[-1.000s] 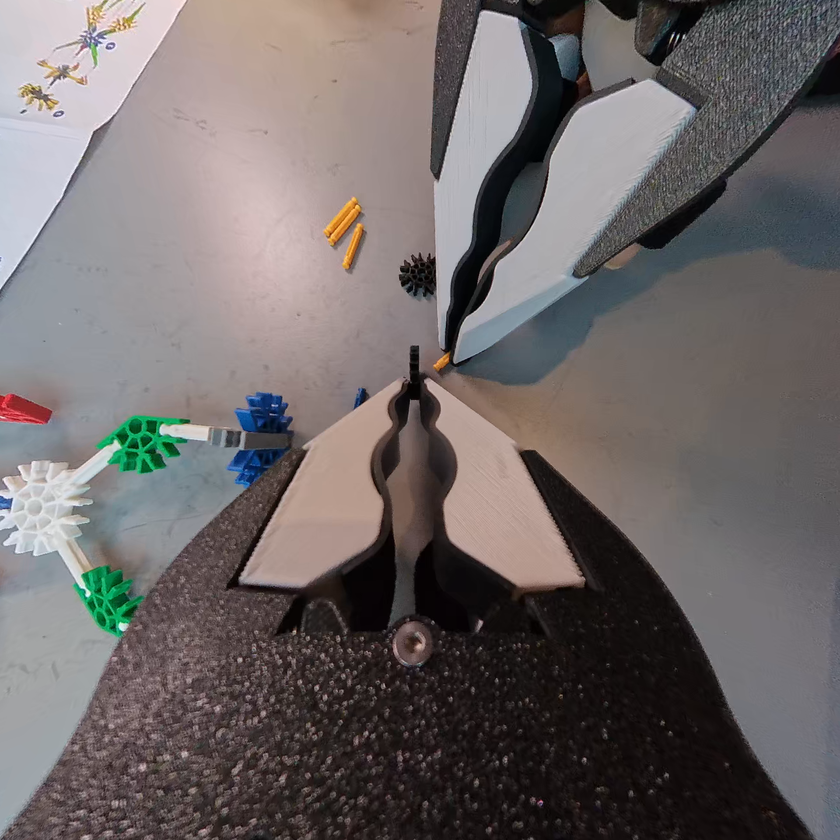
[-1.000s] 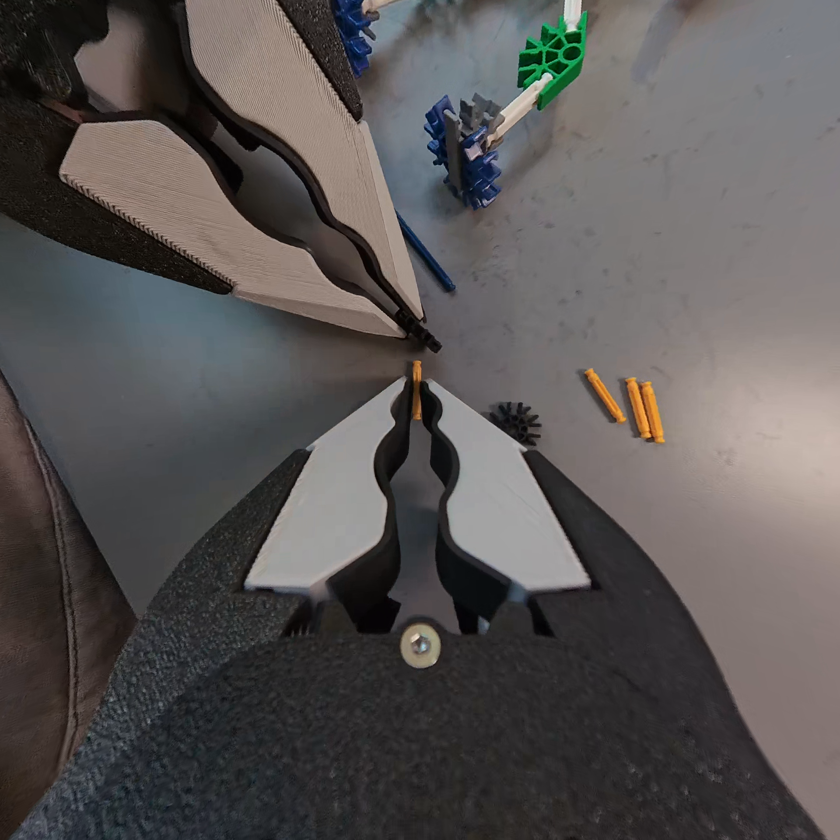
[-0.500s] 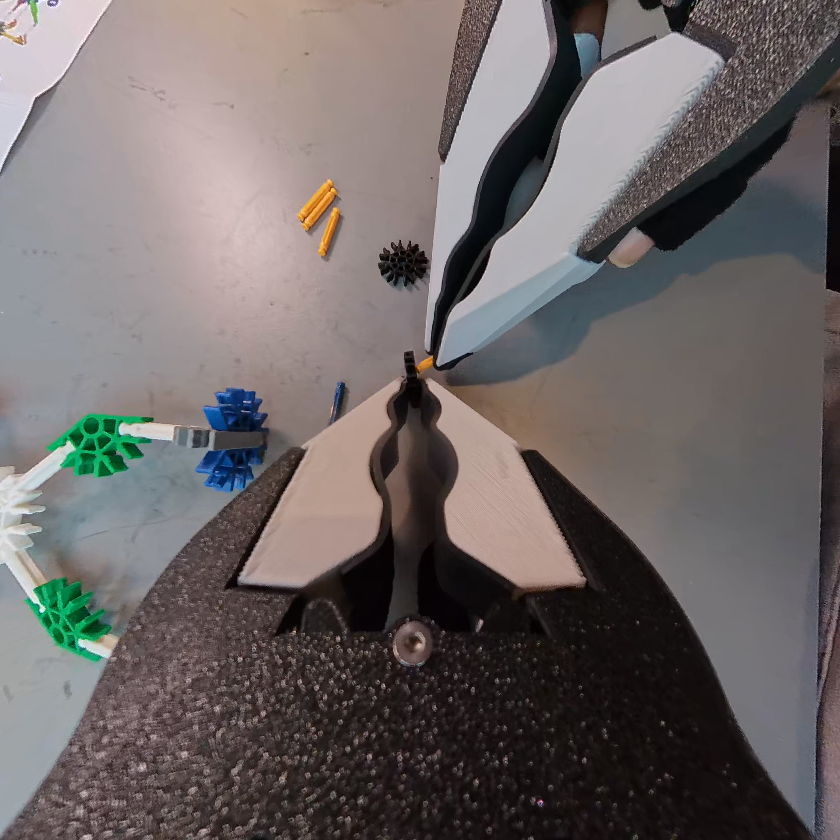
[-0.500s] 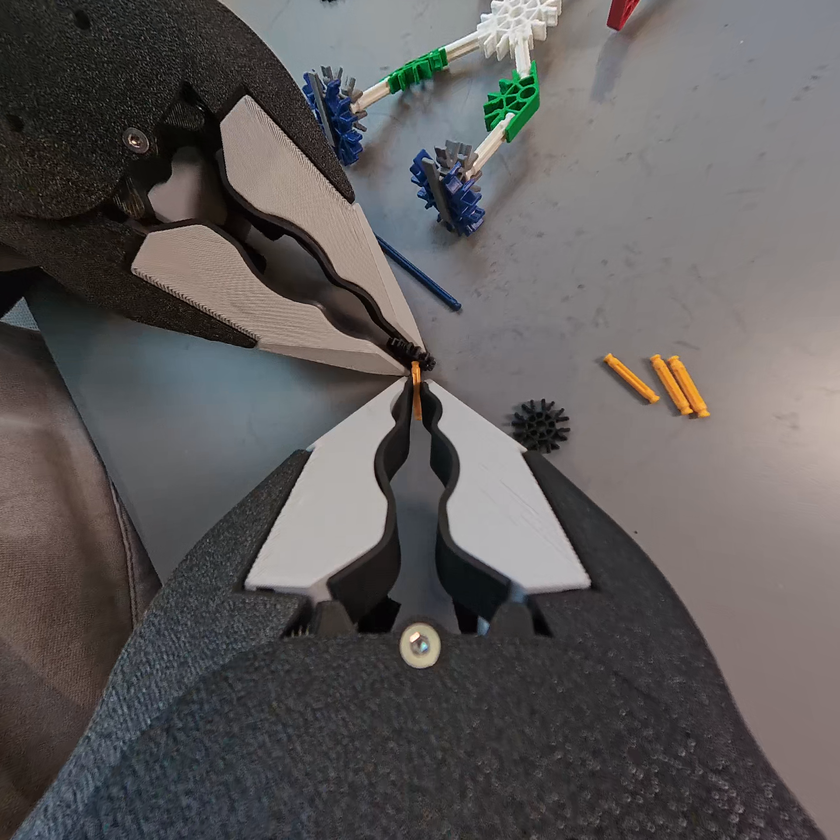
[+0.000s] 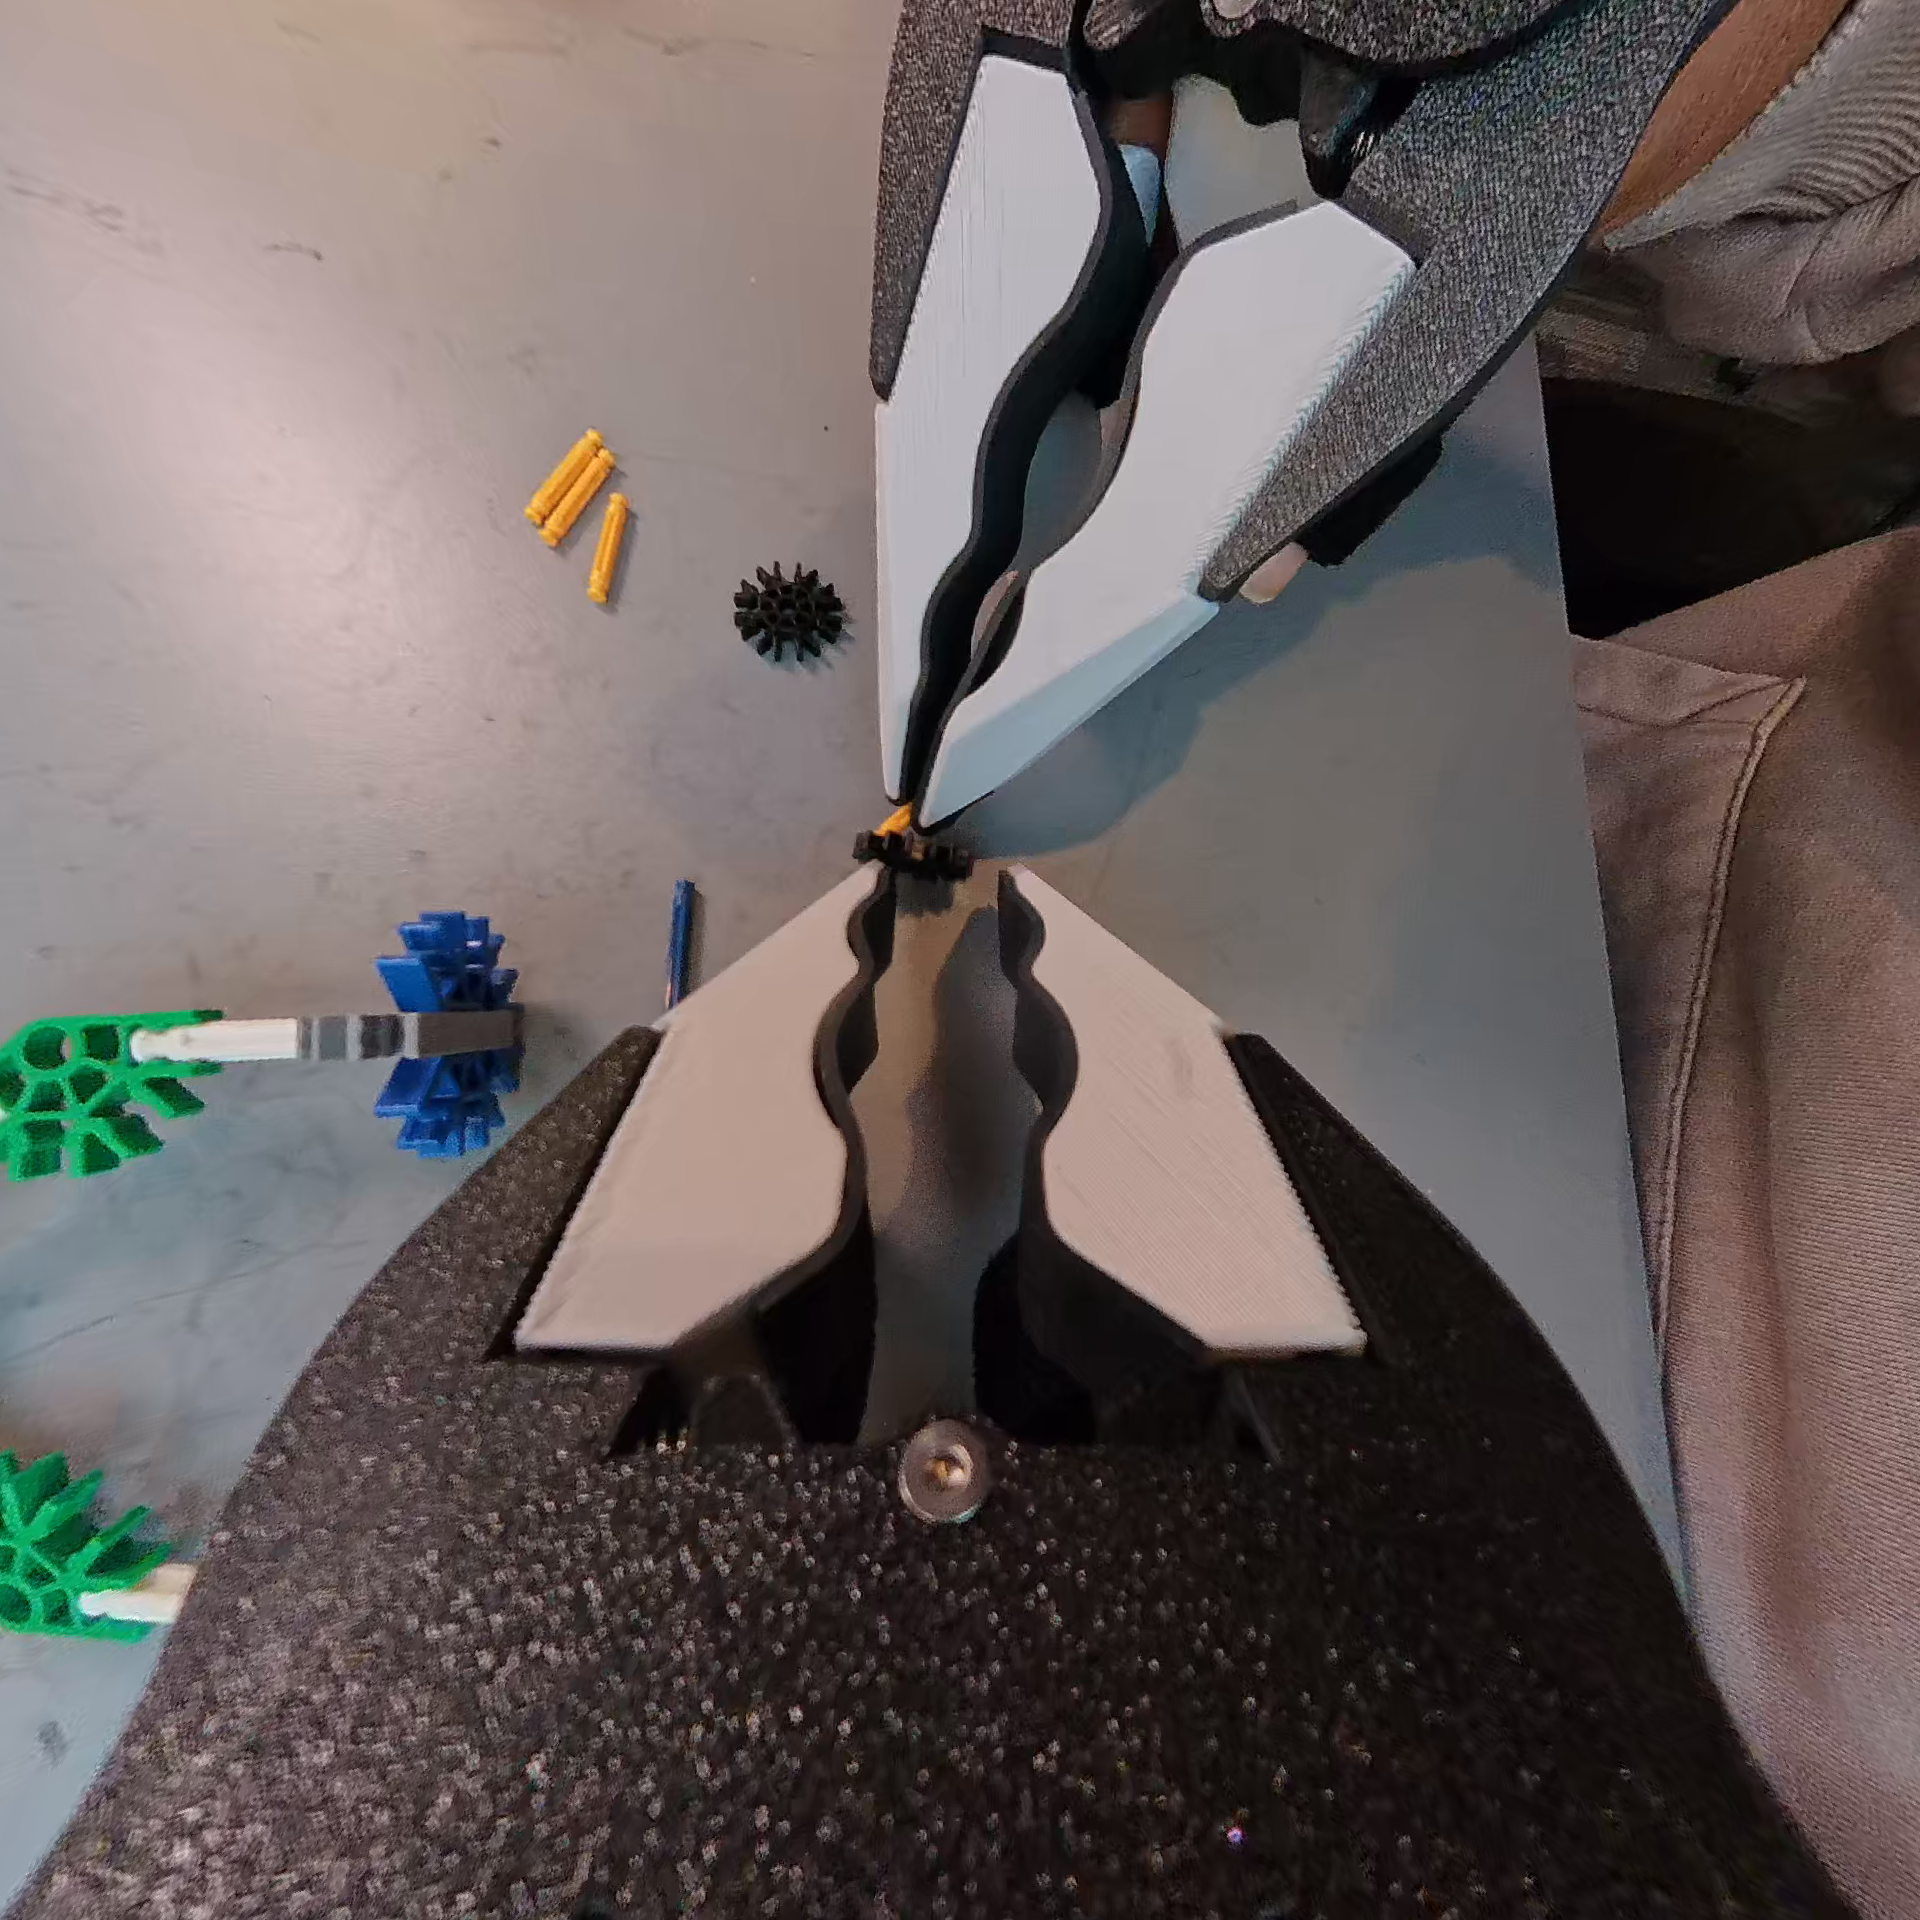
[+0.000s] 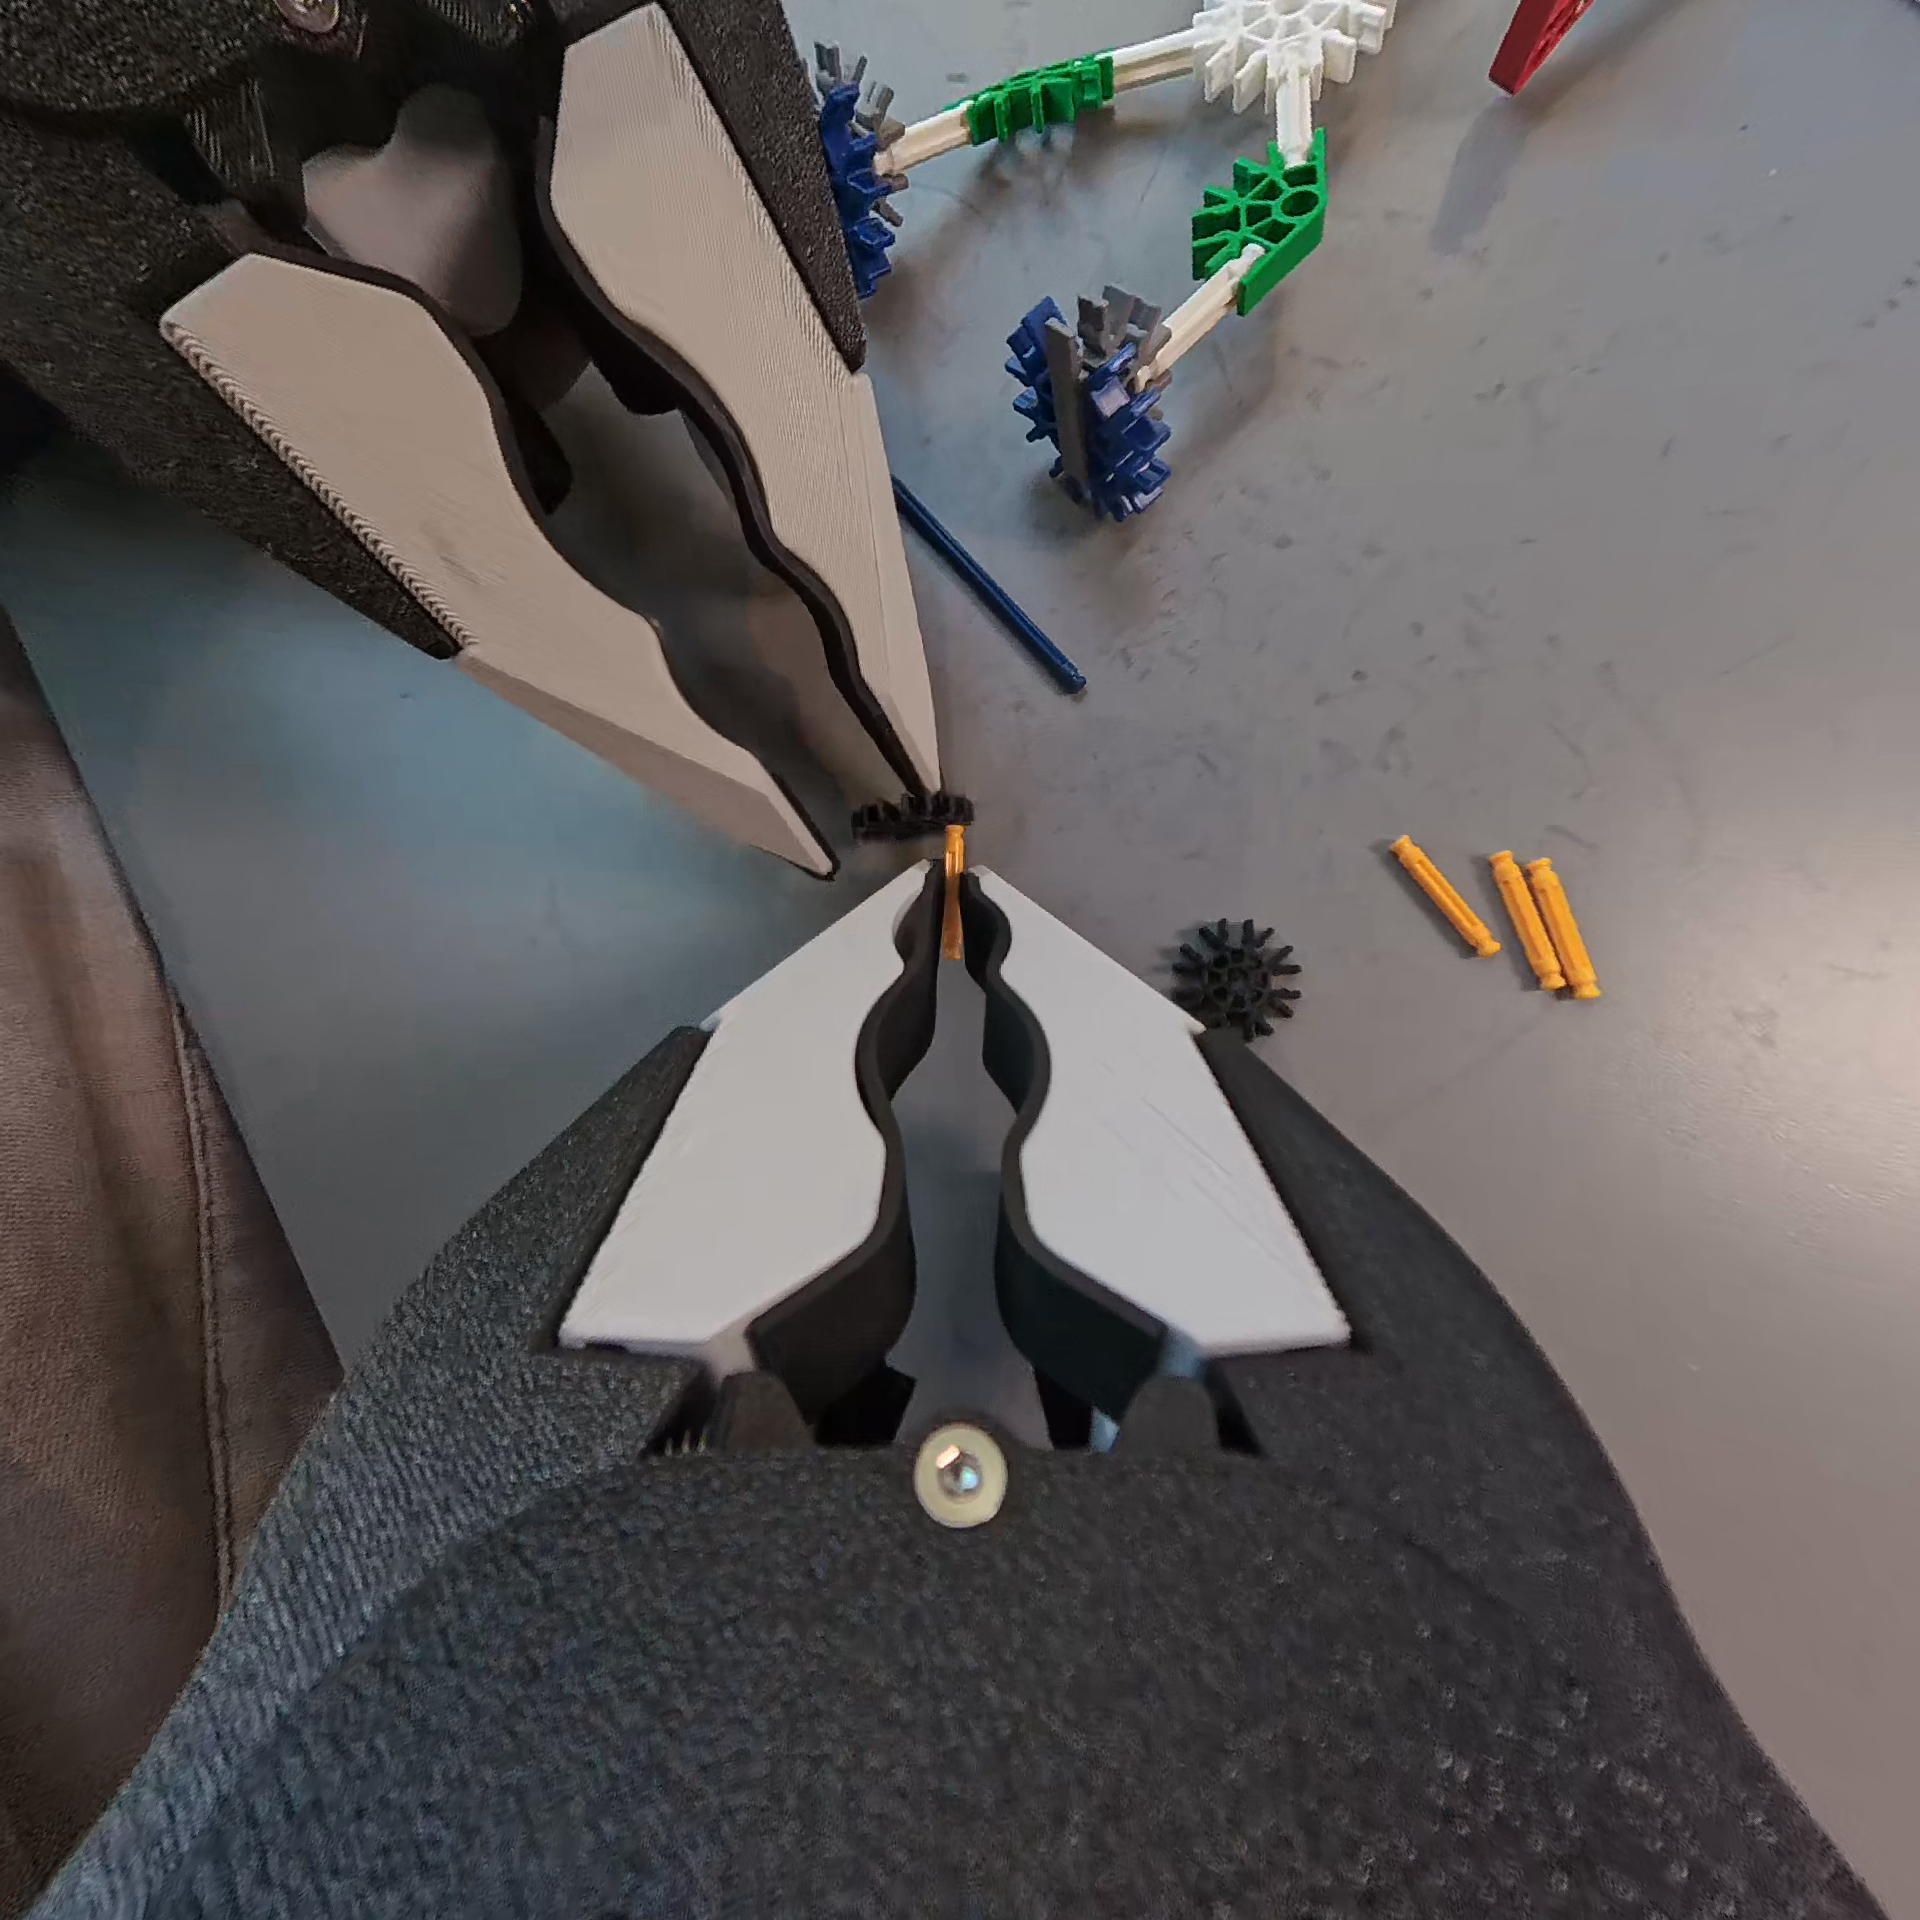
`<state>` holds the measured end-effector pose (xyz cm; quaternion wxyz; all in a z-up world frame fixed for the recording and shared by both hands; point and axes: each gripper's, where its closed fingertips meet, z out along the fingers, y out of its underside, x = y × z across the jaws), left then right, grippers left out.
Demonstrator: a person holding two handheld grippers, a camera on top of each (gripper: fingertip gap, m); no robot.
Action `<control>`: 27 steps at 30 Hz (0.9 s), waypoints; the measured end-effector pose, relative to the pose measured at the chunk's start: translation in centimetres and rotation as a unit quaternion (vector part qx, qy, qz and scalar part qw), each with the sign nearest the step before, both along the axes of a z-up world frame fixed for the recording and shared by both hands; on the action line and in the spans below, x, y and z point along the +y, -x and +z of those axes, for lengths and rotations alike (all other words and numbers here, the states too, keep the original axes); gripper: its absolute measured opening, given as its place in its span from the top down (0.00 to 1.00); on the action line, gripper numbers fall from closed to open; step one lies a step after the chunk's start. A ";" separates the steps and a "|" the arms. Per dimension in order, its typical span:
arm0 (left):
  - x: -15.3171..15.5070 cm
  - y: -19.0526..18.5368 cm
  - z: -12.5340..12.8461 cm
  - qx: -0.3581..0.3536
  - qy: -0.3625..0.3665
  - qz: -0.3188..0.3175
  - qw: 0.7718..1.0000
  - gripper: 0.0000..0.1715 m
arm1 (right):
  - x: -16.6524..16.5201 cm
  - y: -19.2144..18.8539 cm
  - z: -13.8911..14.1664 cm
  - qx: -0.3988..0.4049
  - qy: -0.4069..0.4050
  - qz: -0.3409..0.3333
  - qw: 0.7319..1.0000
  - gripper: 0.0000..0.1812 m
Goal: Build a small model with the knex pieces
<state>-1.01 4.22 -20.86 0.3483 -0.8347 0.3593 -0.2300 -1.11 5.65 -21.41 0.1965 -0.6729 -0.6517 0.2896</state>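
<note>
My left gripper (image 5: 943, 878) is open, with a clear gap between its fingertips. A small black toothed connector (image 5: 912, 857) lies flat just at those tips, against the end of a short orange rod (image 6: 952, 894). My right gripper (image 6: 950, 873) is shut on that orange rod and points it tip-to-tip at the left gripper (image 6: 883, 831). In the left wrist view the right gripper (image 5: 914, 816) comes down from the top, with only the rod's end (image 5: 896, 819) showing. Both grippers hover just above the grey table (image 5: 312, 260).
Three loose orange rods (image 6: 1496, 914), a second black connector (image 6: 1236, 977) and a thin blue rod (image 6: 987, 587) lie on the table. A blue, grey, green and white assembly (image 6: 1101, 405) sits beyond, with a red piece (image 6: 1538, 42). The person's grey clothing (image 5: 1766, 1039) lies past the table edge. My left and right fingertips are right by each other. Left tips and right tips are each some 20 centimeters from the red piece (image 6: 1538, 42).
My left gripper has opened off the black connector, which has turned from edge-on to flat and now sits at the orange rod's end. Both views have swung towards the table edge.
</note>
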 end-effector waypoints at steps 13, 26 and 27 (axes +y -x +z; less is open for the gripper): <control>0.3 1.4 0.6 0.040 -0.049 -0.022 0.998 0.93 | -0.3 -0.5 0.0 0.009 -0.024 0.037 0.999 0.99; 0.1 1.5 -1.1 0.047 -0.013 -0.026 0.998 0.89 | -0.4 -1.1 -0.6 -0.023 -0.065 0.109 0.992 0.99; 0.2 1.5 -1.1 0.044 -0.011 -0.024 0.999 0.89 | -0.4 -1.1 -0.6 -0.023 -0.068 0.111 0.991 0.99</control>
